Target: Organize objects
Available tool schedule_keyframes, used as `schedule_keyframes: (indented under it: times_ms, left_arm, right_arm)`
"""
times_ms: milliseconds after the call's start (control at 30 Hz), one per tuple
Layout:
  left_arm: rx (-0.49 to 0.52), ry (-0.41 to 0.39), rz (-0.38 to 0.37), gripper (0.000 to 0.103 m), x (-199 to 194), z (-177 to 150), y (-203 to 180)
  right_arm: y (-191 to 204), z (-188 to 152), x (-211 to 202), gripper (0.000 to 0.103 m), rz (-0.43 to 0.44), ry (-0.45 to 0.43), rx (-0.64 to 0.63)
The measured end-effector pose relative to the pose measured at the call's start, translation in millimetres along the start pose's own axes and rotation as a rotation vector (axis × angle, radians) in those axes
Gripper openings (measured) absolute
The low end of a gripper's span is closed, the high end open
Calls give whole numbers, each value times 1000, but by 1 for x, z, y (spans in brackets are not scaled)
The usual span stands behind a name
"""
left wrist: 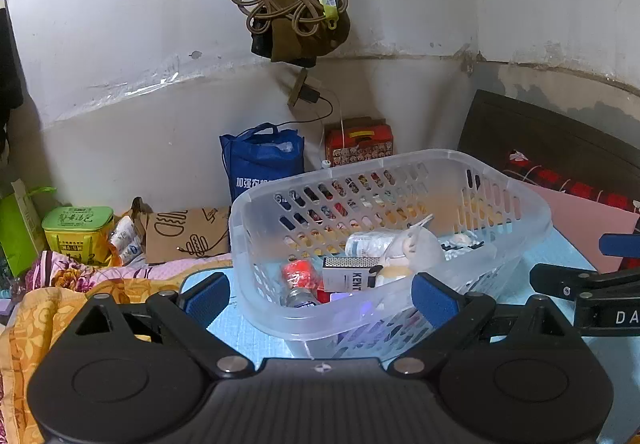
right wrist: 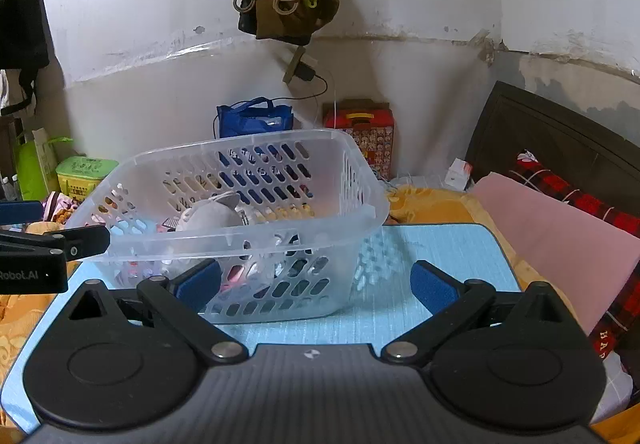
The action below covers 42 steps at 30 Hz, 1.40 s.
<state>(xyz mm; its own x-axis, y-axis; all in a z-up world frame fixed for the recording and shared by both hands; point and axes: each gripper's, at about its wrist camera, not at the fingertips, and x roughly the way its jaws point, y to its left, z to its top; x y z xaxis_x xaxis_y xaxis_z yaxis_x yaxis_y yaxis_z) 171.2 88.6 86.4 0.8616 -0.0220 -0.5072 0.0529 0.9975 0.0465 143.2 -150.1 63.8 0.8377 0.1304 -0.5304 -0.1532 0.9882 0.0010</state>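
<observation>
Both grippers are being held spread and empty at the near edge of the scene: the left gripper [left wrist: 320, 294] is being aimed at the near wall of the basket [left wrist: 520, 212], with that wall lying between its blue pads, while the right gripper [right wrist: 316, 280] is being held just off the basket's right near corner, its left pad in front of the wall and its right pad over bare mat [right wrist: 440, 244]. The basket is being carried by the blue mat, which lies on a bed rather than a table. Inside it, a Kent box [left wrist: 350, 272], a red-capped bottle [left wrist: 298, 280], a crumpled plastic bag [left wrist: 416, 244] and a grey soft toy [right wrist: 212, 216] are being seen, so the sorting is being judged largely done. The basket is being judged light, thin-walled and somewhat springy; its smooth translucent plastic is likely slippery, and the slotted walls may flex if pinched hard. The thickened rim is being judged the best hold, ideally at two opposite sides, one gripper each, so that tipping is avoided. Loose contents are likely to slide if it is tilted.
</observation>
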Motion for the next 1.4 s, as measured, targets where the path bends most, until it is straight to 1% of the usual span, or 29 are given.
schedule_keyframes:
  times_ms: [133,267,700,1033,1400]
  left_arm:
    - [-5,6,-5,99,2,-2,1]
    - [-12,-5,-9,99,0,-2,1]
    - [20,10,-2,99,5,-4,-6]
    - [12,12,-10,99,4,-4,-5]
    - [14,14,-1,99,5,-4,-4]
  right_arm:
    - [0,0,0,103,2,0,-5]
    - [3,-2,2,103,-1,1,-19]
    - [2,-5,2,103,-1,-2,-8]
    - [1,-6,3,103,-1,3,-11]
    - [5,-7,3,103,-1,2,-19]
